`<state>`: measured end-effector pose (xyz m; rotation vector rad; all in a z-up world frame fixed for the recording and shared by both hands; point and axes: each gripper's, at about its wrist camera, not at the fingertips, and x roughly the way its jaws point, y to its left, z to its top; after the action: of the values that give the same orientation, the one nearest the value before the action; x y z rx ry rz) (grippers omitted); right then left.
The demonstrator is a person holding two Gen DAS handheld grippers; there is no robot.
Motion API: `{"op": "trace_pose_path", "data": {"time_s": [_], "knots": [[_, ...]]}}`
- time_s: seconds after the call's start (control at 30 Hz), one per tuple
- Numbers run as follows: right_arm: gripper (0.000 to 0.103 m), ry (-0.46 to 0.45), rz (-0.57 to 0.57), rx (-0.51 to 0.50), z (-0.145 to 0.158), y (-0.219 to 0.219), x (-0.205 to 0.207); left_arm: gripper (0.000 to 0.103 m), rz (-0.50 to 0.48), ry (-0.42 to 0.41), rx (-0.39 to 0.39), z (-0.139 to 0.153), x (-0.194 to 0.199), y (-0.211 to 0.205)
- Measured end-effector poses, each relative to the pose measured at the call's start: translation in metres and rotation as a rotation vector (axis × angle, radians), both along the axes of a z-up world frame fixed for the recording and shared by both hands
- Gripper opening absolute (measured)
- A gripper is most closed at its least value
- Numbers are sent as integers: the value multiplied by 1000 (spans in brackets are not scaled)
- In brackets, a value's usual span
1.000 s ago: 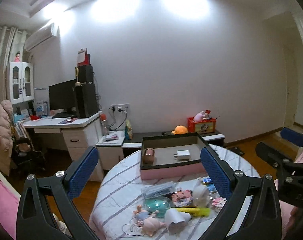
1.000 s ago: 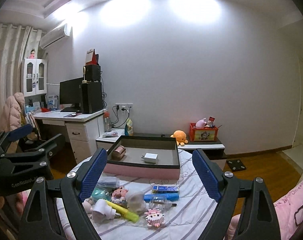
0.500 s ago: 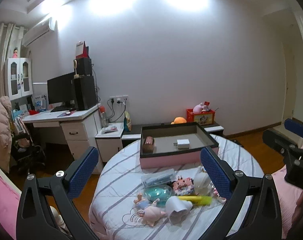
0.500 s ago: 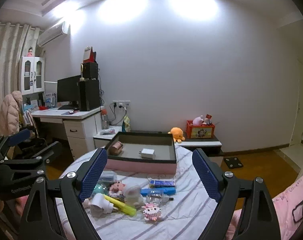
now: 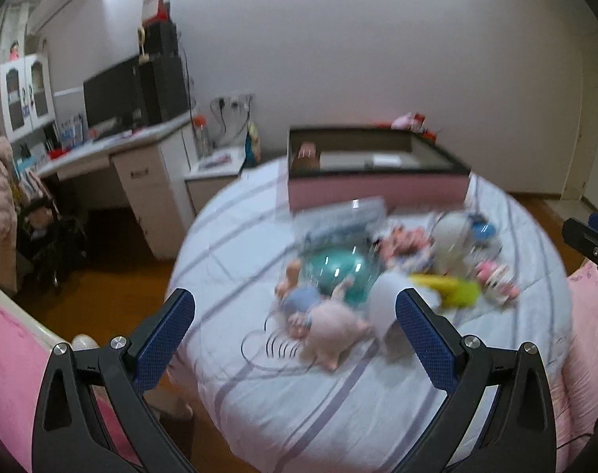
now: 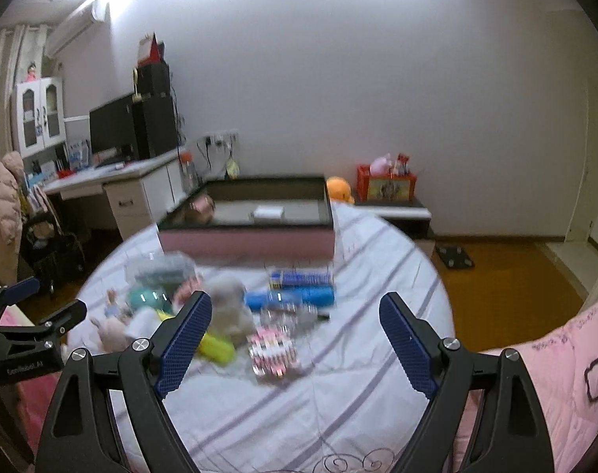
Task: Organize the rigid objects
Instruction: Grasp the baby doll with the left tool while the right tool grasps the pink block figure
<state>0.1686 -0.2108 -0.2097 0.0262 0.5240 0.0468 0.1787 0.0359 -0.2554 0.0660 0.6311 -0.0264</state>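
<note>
toy heap (image 5: 381,272) motion-blurred, box (image 6: 247,232) blurred

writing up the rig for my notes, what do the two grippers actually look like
Both match: the left gripper and right gripper have matte black plastic frames with triangular cutouts and silver screw heads at the joints. Each finger ends in a flat rectangular pad of dark blue, cross-hatched rubber. The right view shows white lettering on the left gripper's body, too blurred to read. No cables, sleeves or hands are visible.
</note>
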Motion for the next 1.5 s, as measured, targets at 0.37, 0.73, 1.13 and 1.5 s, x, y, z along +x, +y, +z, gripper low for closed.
{"op": "trace_pose_path", "data": {"time_s": [0.37, 0.73, 1.13, 1.5], "knots": [[88, 131, -8, 4, -45, -5, 28, 103, 5, 101, 2, -38, 28, 3], [88, 196, -12, 10, -67, -5, 50, 72, -38, 142, -61, -48, 56, 1], [88, 247, 53, -13, -80, 12, 67, 55, -102, 159, -36, -48, 47, -1], [66, 261, 47, -16, -88, 6, 76, 62, -104, 165, -54, -54, 44, 3]]}}
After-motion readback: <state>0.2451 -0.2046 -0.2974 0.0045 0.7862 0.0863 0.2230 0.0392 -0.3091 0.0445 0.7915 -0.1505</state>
